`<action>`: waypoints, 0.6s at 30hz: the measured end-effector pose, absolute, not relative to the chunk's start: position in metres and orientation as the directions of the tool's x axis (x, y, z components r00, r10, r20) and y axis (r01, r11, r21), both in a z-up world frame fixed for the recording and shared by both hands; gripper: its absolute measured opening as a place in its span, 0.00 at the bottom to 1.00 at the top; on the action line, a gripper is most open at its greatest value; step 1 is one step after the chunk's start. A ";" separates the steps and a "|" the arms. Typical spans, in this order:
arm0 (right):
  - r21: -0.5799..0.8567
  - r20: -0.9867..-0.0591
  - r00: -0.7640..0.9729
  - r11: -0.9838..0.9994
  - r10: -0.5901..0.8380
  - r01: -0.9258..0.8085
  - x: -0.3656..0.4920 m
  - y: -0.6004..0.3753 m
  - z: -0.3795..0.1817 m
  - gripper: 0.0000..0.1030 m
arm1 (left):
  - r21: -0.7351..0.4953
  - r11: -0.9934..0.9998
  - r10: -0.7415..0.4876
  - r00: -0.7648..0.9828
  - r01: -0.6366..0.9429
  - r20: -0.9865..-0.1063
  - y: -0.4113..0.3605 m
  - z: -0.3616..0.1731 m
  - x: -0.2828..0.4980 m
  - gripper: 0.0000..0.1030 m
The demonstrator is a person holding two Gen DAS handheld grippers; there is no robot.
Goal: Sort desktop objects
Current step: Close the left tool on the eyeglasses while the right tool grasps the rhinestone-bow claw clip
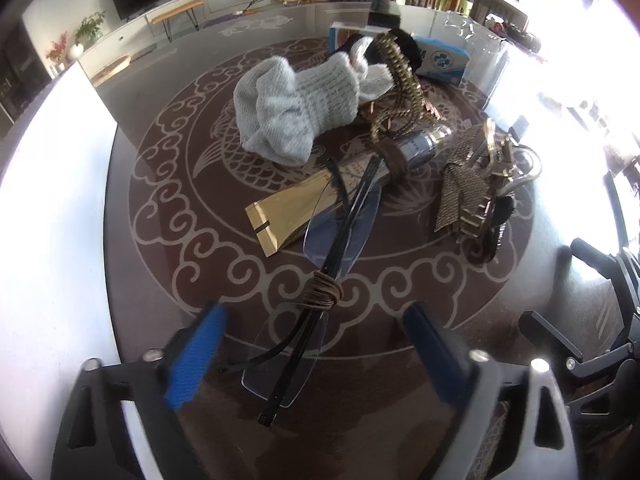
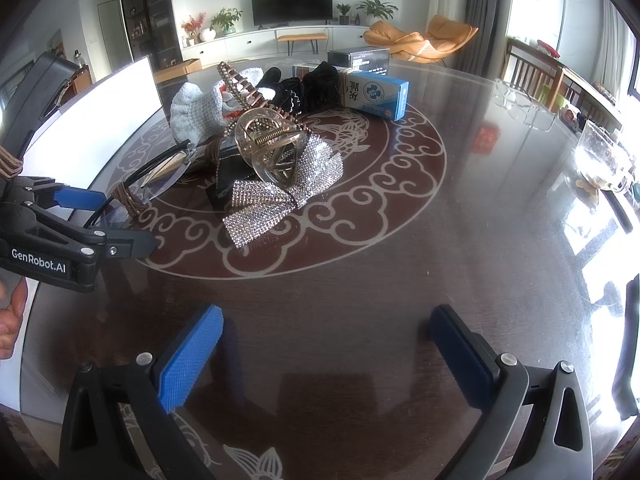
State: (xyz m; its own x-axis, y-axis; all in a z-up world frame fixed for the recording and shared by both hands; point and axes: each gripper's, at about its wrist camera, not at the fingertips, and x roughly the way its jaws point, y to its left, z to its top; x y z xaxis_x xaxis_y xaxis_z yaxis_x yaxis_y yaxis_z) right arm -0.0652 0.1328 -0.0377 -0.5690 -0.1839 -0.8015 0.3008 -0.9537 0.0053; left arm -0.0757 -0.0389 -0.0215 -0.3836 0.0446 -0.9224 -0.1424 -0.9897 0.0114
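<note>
Dark round tabletop (image 2: 360, 320) w/ pale cloud & fish pattern. Behind it: black TV (image 2: 291, 2) on long white cabinet (image 2: 256, 42), potted plants (image 2: 226, 20) beside TV, orange lounge chair (image 2: 424, 40) to the right, grey curtain (image 2: 482, 8), wooden chairs (image 2: 532, 76) at far right.

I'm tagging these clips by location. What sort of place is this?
Most likely a home living and dining room. A television stands on a long white cabinet, an orange lounge chair sits by the curtains, and the clutter lies on a dark round table with a fish pattern.
</note>
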 end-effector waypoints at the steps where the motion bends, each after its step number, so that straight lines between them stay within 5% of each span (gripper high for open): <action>1: 0.012 -0.800 -0.569 -0.953 -0.191 0.303 -0.065 0.134 -0.037 1.00 | 0.013 -0.988 0.047 -0.387 -0.151 -0.921 -0.037 -0.018 -0.075 0.41; 2: 0.024 -0.797 -0.567 -0.950 -0.205 0.311 -0.065 0.134 -0.037 1.00 | 0.013 -0.987 0.049 -0.384 -0.157 -0.922 -0.036 -0.015 -0.075 0.25; 3: 0.043 -0.793 -0.564 -0.945 -0.229 0.324 -0.063 0.136 -0.036 1.00 | 0.008 -0.987 0.053 -0.369 -0.162 -0.928 -0.034 -0.014 -0.075 0.24; 18: 0.258 -0.809 -0.474 -0.934 -0.348 0.246 -0.140 0.100 -0.019 1.00 | -0.077 -0.997 0.083 -0.446 -0.033 -0.891 -0.048 0.003 -0.048 0.23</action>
